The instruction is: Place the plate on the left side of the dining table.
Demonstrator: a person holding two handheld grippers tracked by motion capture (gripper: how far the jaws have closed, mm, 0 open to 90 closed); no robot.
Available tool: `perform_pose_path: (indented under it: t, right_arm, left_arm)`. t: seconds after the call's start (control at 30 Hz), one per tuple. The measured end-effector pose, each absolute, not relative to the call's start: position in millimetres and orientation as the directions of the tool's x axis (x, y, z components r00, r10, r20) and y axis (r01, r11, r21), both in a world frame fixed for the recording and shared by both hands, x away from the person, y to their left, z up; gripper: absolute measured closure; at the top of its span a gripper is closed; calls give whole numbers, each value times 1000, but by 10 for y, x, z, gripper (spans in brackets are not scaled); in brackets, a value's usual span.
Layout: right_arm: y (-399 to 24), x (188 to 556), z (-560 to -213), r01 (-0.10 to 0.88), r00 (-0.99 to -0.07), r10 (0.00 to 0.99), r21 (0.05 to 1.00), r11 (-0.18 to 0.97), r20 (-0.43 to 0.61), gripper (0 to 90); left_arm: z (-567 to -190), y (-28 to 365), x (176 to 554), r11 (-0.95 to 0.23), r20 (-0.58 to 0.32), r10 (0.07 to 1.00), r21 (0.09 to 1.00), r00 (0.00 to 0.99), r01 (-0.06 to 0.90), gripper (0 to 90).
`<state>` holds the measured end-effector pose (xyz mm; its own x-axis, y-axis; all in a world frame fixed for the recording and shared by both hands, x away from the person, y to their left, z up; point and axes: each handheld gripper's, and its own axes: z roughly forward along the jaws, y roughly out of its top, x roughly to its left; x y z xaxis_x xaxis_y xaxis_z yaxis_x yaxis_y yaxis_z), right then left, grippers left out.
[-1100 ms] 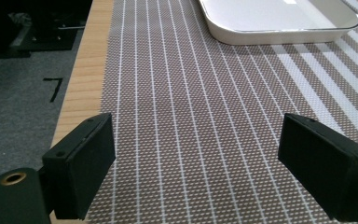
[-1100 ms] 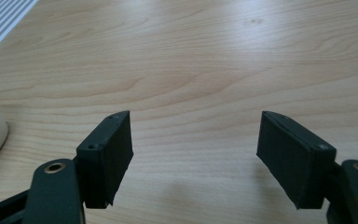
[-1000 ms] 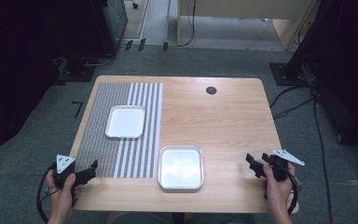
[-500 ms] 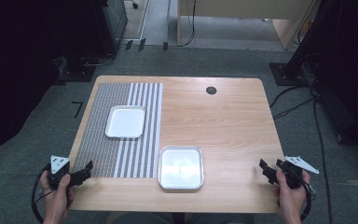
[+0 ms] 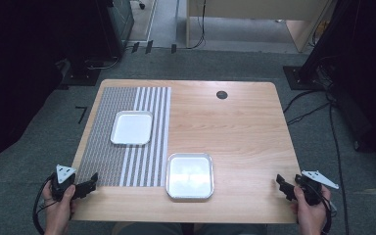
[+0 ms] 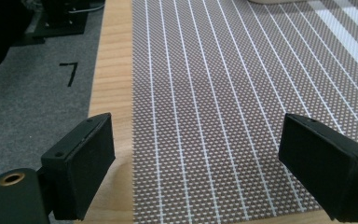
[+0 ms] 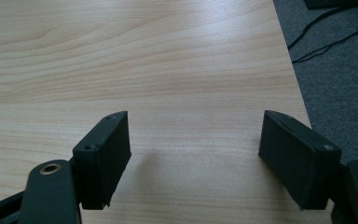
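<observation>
While both claws sit at the near table corners, nothing is in hand. Left claw: jaws spread wide, empty, over the near-left corner of the mat. Right claw: jaws wide, empty, over bare wood, well right of the near tray. Near tray lies just off the mat's near-right corner; far tray on the mat. Judged a rest/standby posn, w/ hands parked clear of both trays. Trays appear empty; glare on near tray hinders confirmation. Forearms cut off at frame bottom.
</observation>
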<state>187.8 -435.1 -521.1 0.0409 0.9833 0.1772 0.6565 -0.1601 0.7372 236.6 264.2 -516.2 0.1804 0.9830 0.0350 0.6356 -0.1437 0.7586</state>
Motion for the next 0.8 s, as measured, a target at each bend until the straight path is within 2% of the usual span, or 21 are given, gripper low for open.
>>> perform_pose_path:
  t: [0.47, 0.8]
  right_arm:
    - [-4204, 1886, -5246, 671, 17, 999, 740, -34, 30, 212]
    - [-4203, 1887, -5247, 672, 15, 999, 740, -32, 30, 207]
  left_arm:
    - [-5178, 2669, 2404, -124, -5, 983, 729, 186, 673, 106]
    - [-5178, 2670, 2405, -125, -5, 982, 728, 187, 674, 106]
